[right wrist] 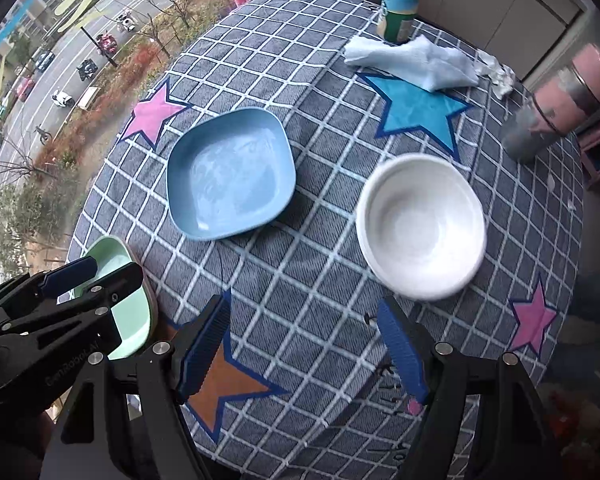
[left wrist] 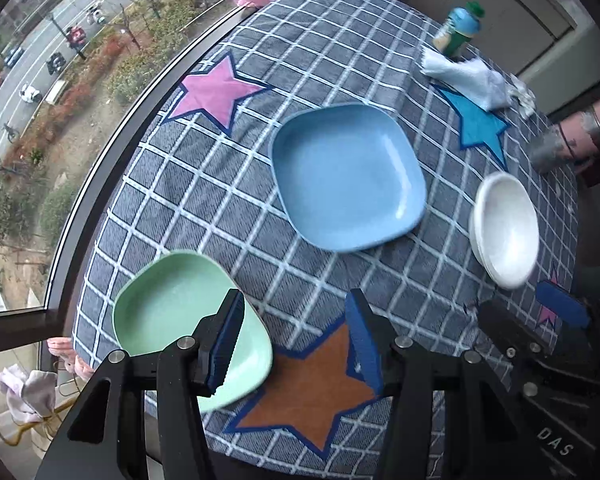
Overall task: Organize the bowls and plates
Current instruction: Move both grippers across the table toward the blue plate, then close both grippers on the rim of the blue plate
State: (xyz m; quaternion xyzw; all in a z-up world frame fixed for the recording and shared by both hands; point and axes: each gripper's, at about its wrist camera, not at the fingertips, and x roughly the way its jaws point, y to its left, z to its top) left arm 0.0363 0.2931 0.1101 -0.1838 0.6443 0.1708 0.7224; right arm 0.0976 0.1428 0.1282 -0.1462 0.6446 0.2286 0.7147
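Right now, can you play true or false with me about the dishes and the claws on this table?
1. The blue plate is empty. True.
2. The white bowl sits inside the blue plate. False: it stands apart on the checked cloth.
3. The left claw is open with nothing between its fingers. True.
4. The right claw is holding the white bowl. False: it is open and holds nothing.
5. The green plate is stacked on the blue plate. False: it lies by itself near the table's edge.
6. A bottle stands at the far side. True.
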